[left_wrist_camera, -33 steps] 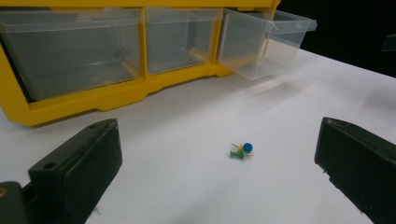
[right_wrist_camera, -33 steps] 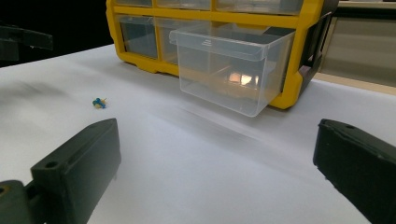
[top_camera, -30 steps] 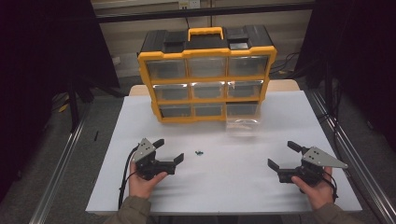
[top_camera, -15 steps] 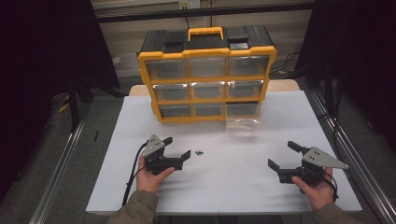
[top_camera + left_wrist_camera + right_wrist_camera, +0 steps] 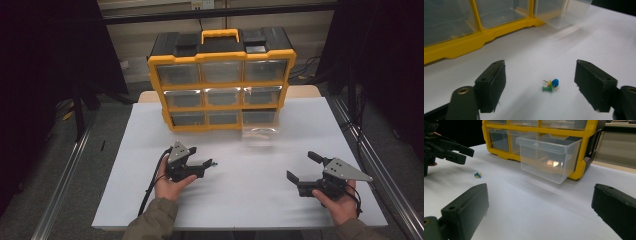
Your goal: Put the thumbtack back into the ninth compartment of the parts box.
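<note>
While the left gripper (image 5: 209, 163) is brought up to the small cluster of pushpins (image 5: 550, 85), its jaws stand spread on either side of the cluster and touch none of the pins. The jaws have just been closing, with the pushpins lying between them on the white table (image 5: 250, 200) and not yet pinched. This partial narrowing probably serves to pre-size the gap for a very small target, so that the final squeeze is short and does not scatter the pins.

The pushpins lie loose on the bare table surface, a blue, a yellow and a green one touching each other, in front of the yellow parts cabinet (image 5: 221, 80) and well apart from it. Seen from the right gripper view, they sit (image 5: 477, 175) just below the left gripper's tips.

At the cabinet's lower right corner, one clear drawer (image 5: 550, 157) is pulled out and stands open at the top. It looks empty, though glare on the plastic makes that uncertain. Its open position suggests it is the intended receptacle for the pins, prepared so that a loaded gripper can drop straight in.

The right gripper (image 5: 302, 167) rests low at the right of the table, jaws spread wide and holding nothing. Its position, clear of the path between pins and drawer, appears to be a standby one.
</note>
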The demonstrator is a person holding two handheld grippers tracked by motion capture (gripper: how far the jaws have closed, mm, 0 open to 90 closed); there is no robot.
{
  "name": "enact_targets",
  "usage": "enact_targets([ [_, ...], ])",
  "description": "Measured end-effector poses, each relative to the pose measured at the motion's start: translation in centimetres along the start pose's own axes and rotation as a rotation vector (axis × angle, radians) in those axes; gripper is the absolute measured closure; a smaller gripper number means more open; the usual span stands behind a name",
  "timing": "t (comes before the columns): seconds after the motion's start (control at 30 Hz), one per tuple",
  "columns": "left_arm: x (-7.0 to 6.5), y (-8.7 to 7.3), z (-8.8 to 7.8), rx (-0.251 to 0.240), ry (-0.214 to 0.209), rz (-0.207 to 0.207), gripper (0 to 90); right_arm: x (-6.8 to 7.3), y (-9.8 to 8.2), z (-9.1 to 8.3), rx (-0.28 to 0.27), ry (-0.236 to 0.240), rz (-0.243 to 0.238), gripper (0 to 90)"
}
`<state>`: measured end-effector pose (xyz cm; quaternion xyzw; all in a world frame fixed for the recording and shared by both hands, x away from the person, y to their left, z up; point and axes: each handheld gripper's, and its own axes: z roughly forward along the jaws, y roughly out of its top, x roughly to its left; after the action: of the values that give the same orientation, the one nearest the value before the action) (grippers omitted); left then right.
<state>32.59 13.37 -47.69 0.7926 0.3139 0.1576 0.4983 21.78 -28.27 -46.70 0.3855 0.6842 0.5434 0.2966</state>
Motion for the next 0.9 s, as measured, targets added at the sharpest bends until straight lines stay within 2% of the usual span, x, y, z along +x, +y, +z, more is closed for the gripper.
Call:
enact_targets([
  [0.1, -0.3, 0.2, 0.4, 0.033, -0.009, 0.043, 33.1, 0.1, 0.0, 0.0, 0.004, 0.002, 0.001, 0.4],
  [0.13, -0.5, 0.2, 0.6, 0.03, -0.012, 0.03, 35.6, 0.1, 0.0, 0.0, 0.003, 0.004, -0.001, 0.4],
  [0.17, -0.4, 0.2, 0.7, 0.039, -0.007, 0.047, 37.7, 0.1, 0.0, 0.0, 0.003, 0.005, 0.0, 0.5],
  [0.23, -0.5, 0.1, 1.1, 0.046, -0.012, 0.041, 40.5, 0.1, 0.0, 0.0, 0.004, 0.003, 0.0, 0.7],
  [0.3, -0.4, 0.2, 1.3, 0.068, -0.034, 0.055, 44.3, 0.1, -0.1, 0.0, 0.007, 0.003, 0.006, 1.1],
  [0.33, -0.4, 0.2, 1.4, 0.074, -0.051, 0.048, 46.3, 0.1, -0.1, 0.0, 0.009, 0.005, 0.006, 1.1],
  [0.47, -0.8, 0.7, 1.8, 0.121, -0.063, 0.07, 52.4, 0.0, -0.1, 0.1, 0.004, 0.004, 0.004, 1.1],
  [0.5, -0.7, 0.8, 1.9, 0.127, -0.079, 0.058, 54.8, 0.0, -0.1, 0.0, 0.004, 0.003, 0.004, 1.1],
  [0.53, -0.8, 0.9, 2.0, 0.138, -0.089, 0.03, 58.8, 0.0, -0.1, 0.0, 0.004, 0.005, 0.004, 1.1],
  [0.57, -0.7, 0.9, 2.1, 0.149, -0.09, 0.027, 61.0, 0.0, -0.1, 0.0, 0.007, 0.005, 0.008, 1.1],
  [0.63, -0.7, 1.1, 2.2, 0.185, -0.092, -0.004, 65.5, 0.0, -0.1, 0.0, 0.007, 0.007, 0.007, 1.1],
  [0.73, -0.6, 1.2, 2.4, 0.211, -0.111, -0.009, 70.8, 0.0, -0.1, 0.0, 0.002, 0.005, 0.009, 1.1],
  [0.8, -0.7, 1.4, 2.4, 0.222, -0.097, -0.017, 71.6, 0.0, -0.1, 0.0, 0.003, 0.004, 0.01, 1.1],
  [0.83, -0.6, 1.4, 2.5, 0.202, -0.118, -0.027, 72.1, -0.1, -0.1, -0.1, 0.005, 0.004, 0.01, 1.1],
  [0.9, -0.7, 1.4, 2.6, 0.223, -0.117, -0.022, 74.1, 0.0, -0.1, -0.1, 0.005, 0.003, 0.01, 1.1],
])
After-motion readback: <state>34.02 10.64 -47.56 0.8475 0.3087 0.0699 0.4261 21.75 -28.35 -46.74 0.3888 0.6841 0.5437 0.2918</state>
